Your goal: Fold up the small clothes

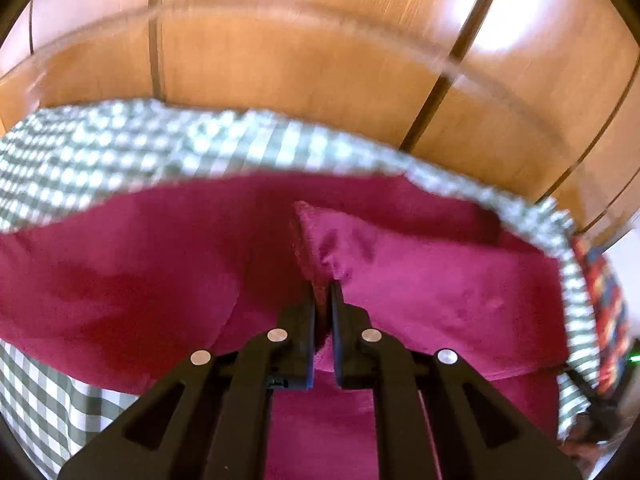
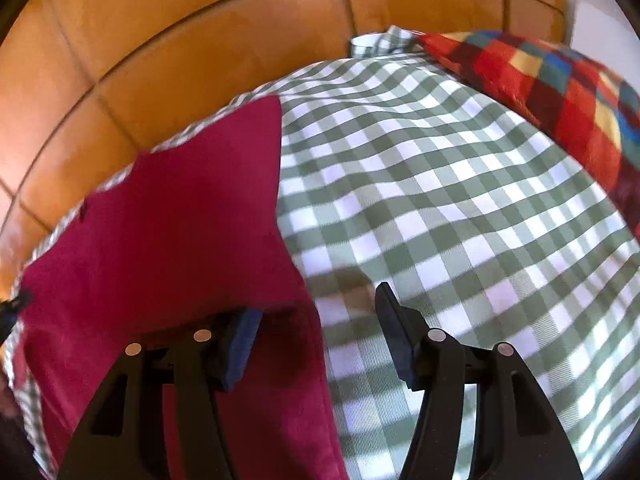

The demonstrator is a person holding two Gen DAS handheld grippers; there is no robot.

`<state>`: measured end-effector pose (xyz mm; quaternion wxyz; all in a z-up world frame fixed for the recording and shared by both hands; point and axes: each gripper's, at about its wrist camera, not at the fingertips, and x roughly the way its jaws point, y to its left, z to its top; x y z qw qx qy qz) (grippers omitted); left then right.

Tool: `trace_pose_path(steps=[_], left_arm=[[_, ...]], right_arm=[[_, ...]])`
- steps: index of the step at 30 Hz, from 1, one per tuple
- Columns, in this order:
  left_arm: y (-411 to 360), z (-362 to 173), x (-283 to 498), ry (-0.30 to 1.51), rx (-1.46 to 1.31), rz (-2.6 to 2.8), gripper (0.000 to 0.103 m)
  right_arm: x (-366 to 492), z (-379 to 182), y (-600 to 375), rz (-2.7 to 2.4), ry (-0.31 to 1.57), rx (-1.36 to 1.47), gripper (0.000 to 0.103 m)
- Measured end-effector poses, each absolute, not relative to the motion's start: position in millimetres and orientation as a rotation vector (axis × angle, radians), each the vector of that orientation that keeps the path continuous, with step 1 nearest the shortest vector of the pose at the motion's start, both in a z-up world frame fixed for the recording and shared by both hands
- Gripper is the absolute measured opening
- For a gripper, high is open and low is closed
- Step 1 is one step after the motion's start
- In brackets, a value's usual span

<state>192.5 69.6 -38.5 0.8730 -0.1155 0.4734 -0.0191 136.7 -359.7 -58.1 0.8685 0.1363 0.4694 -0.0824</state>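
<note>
Garment (image 1: pixel 420 280), crimson and spread on the checked cloth (image 2: pixel 440 200), is pinched at a raised fold by the closed left gripper (image 1: pixel 323 300) for folding, while the right gripper (image 2: pixel 316 316) hovers half-open, empty, over its lower edge.

One magenta garment (image 1: pixel 420 280), one green-checked cloth (image 2: pixel 440 200) under it, one multicoloured cushion (image 2: pixel 560 92), two black grippers: left (image 1: pixel 322 288), right (image 2: pixel 316 308).

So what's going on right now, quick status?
Left gripper shut on red garment. Right gripper open over its edge. Checked cloth underneath; nothing in the way.
</note>
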Motion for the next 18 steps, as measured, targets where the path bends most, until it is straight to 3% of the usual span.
trace_pose_path(steps=[9, 15, 18], left_arm=[[59.9, -54.3, 188.9, 0.966, -0.197, -0.028, 0.013], [67.3, -57.2, 188.8, 0.956, -0.187, 0.007, 0.016], [71.8, -71.9, 193.4, 0.976, -0.193, 0.002, 0.021]], right_arm=[[143.6, 1.3, -326.3, 0.016, 0.847, 0.235, 0.057], [196.9, -57.1, -305.9, -0.039, 0.986, 0.18, 0.057], [187.9, -68.1, -299.6, -0.048, 0.917, 0.104, 0.06]])
